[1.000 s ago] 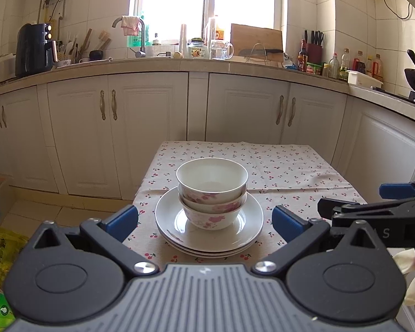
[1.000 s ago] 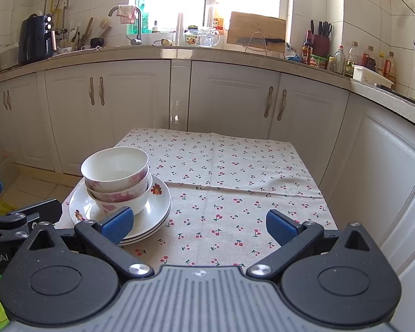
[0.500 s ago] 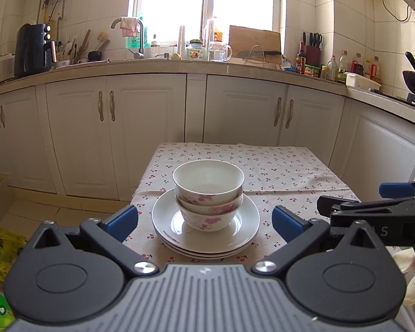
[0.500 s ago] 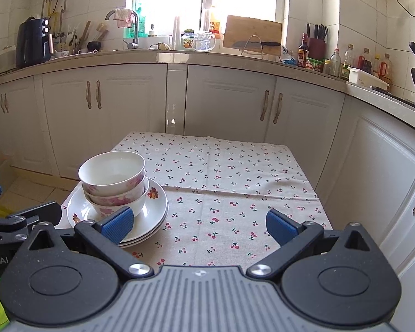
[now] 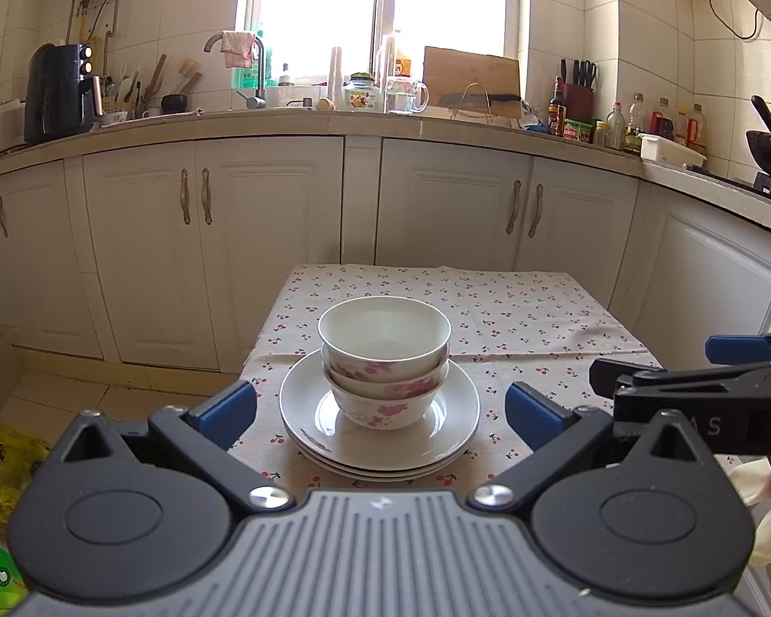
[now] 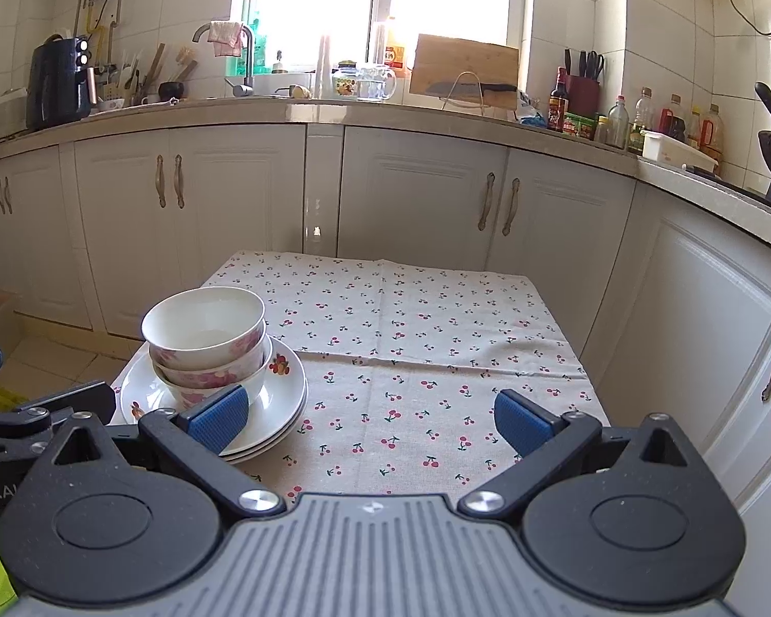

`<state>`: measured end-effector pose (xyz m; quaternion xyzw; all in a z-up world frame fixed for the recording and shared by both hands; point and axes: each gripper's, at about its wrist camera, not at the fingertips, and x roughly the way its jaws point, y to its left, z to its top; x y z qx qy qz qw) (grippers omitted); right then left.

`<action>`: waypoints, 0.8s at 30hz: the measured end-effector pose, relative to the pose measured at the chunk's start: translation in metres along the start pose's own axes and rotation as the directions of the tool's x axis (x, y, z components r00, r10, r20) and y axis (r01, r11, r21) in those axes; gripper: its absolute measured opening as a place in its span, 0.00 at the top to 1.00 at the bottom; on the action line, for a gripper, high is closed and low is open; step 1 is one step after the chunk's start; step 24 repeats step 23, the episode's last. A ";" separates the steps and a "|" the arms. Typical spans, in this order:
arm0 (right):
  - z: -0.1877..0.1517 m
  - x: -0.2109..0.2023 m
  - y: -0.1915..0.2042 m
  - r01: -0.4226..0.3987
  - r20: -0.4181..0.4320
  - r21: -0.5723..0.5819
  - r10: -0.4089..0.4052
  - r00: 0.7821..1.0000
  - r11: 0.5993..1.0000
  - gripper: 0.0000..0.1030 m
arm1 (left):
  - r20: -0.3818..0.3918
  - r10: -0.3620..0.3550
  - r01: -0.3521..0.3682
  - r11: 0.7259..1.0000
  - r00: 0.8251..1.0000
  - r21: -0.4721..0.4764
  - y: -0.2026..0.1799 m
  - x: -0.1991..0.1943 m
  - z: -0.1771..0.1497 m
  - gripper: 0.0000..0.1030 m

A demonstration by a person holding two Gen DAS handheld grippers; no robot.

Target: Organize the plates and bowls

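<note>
Nested white bowls with pink flowers (image 5: 384, 355) stand on a stack of white plates (image 5: 457, 411) on the cherry-print tablecloth (image 5: 514, 308). My left gripper (image 5: 380, 414) is open and empty, held short of the stack with the stack between its blue fingertips in view. My right gripper (image 6: 370, 419) is open and empty over the cloth, to the right of the bowls (image 6: 205, 334) and plates (image 6: 282, 391). The right gripper also shows at the right edge of the left wrist view (image 5: 694, 385).
White kitchen cabinets (image 5: 262, 236) and a counter (image 5: 334, 121) with a sink, kettle, bottles and a knife block run behind and to the right of the table. A yellow-green bag (image 5: 0, 468) lies on the floor at the left.
Both grippers have drawn back and risen slightly from the table; the stack looks a little farther off and lower in view. Both stay open. The dishes have not moved.
</note>
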<state>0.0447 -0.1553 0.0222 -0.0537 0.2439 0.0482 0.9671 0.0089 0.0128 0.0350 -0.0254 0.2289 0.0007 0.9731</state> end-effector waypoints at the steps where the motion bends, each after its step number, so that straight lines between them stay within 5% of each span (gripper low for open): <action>1: 0.000 0.000 0.000 0.002 0.000 0.000 -0.002 1.000 1.000 0.00 | -0.002 0.000 0.000 1.000 1.000 -0.001 0.000 0.000 0.000 0.01; 24: 0.001 0.001 0.001 0.016 0.000 0.008 -0.016 1.000 1.000 0.00 | 0.001 0.008 -0.008 1.000 1.000 0.002 -0.003 0.001 0.002 0.01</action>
